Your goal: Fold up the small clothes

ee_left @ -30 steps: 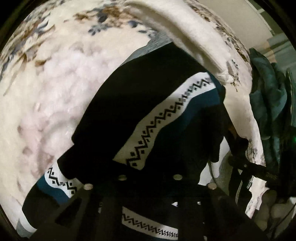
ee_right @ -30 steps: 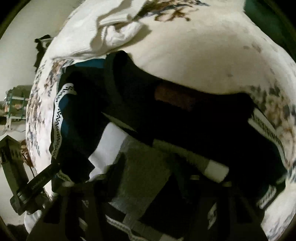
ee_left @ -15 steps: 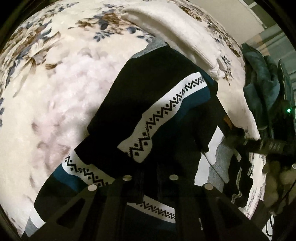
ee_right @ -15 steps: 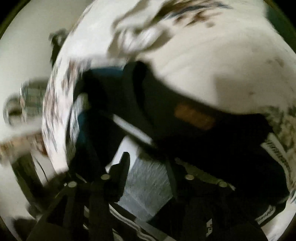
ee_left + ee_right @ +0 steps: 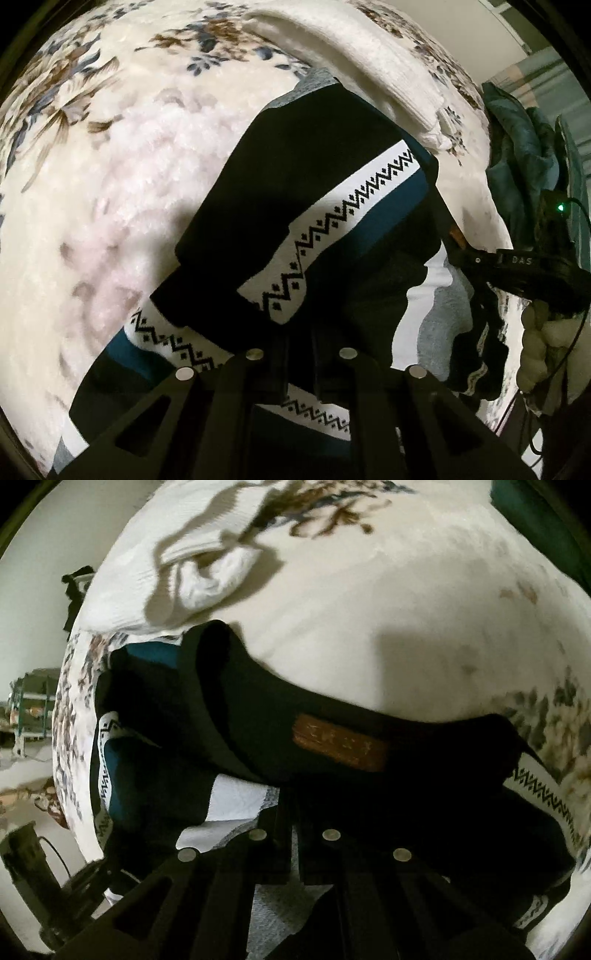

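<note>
A black sweater [image 5: 303, 177] with a white zigzag band, a teal stripe and grey-white panels lies on a floral fleece blanket [image 5: 110, 184], one sleeve folded across its body. My left gripper [image 5: 298, 339] pinches black fabric at the sweater's near edge, and its jaws are starting to open. In the right wrist view the sweater [image 5: 258, 716] shows its collar and a brown label [image 5: 338, 744]. My right gripper [image 5: 293, 812] is closing on the fabric just below that collar. It also shows in the left wrist view as the right gripper [image 5: 458, 254], held by a hand [image 5: 543, 350].
A white garment [image 5: 369, 66] lies crumpled beyond the sweater, seen too as the white garment [image 5: 207, 572]. A teal jacket [image 5: 517, 155] hangs past the blanket's right edge. Floor and shelving show at the left of the right wrist view.
My right gripper opened, let go of the grey-white part, shifted toward the collar and shut again there. The left gripper kept its pinch and stayed in place.
</note>
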`<state>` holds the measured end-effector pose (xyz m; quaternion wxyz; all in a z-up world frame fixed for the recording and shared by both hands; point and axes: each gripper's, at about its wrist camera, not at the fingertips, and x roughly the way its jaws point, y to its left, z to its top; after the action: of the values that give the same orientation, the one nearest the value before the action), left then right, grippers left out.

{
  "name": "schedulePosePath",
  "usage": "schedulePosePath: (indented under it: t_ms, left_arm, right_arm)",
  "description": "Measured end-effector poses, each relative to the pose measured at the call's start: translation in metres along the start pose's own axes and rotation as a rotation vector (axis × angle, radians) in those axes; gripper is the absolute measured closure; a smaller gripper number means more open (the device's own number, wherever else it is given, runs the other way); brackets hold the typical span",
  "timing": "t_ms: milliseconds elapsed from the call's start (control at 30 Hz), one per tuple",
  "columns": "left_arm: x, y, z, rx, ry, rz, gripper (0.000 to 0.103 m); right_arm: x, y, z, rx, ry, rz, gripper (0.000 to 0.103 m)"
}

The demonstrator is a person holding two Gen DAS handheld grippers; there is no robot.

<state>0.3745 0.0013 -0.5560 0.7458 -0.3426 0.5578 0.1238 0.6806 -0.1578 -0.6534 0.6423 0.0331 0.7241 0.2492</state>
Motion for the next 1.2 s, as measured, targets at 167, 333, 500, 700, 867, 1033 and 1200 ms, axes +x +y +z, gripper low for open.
schedulePosePath:
  t_ms: [167, 333, 500, 700, 867, 1033, 1200]
  left_arm:
    - [-0.021, -0.005, -0.006, -0.040, 0.028, -0.075, 0.070]
    - [-0.015, -0.023, -0.025, -0.100, 0.073, -0.212, 0.050]
    - [0.034, -0.035, -0.025, -0.184, 0.127, -0.257, 0.053]
    - [0.030, -0.046, -0.014, -0.116, 0.032, -0.174, 0.098]
    - [0.000, -0.052, -0.017, -0.044, -0.022, -0.157, 0.098]
    - [0.011, -0.032, -0.025, -0.036, 0.058, -0.116, 0.093]
    - [0.006, -0.014, -0.037, -0.039, 0.096, -0.093, 0.054]
  right_arm:
    - [-0.060, -0.023, -0.032, 0.131, -0.098, 0.086, 0.059]
    - [-0.113, -0.081, -0.101, 0.287, -0.174, -0.017, 0.056]
    - [-0.123, -0.140, -0.164, 0.518, -0.222, -0.053, 0.056]
    - [-0.083, -0.155, -0.191, 0.616, -0.213, 0.106, 0.056]
    - [-0.092, -0.129, -0.198, 0.580, -0.310, 0.038, 0.100]
    - [-0.077, -0.131, -0.214, 0.566, -0.149, -0.006, 0.095]
    - [-0.088, -0.130, -0.209, 0.509, -0.171, -0.054, 0.064]
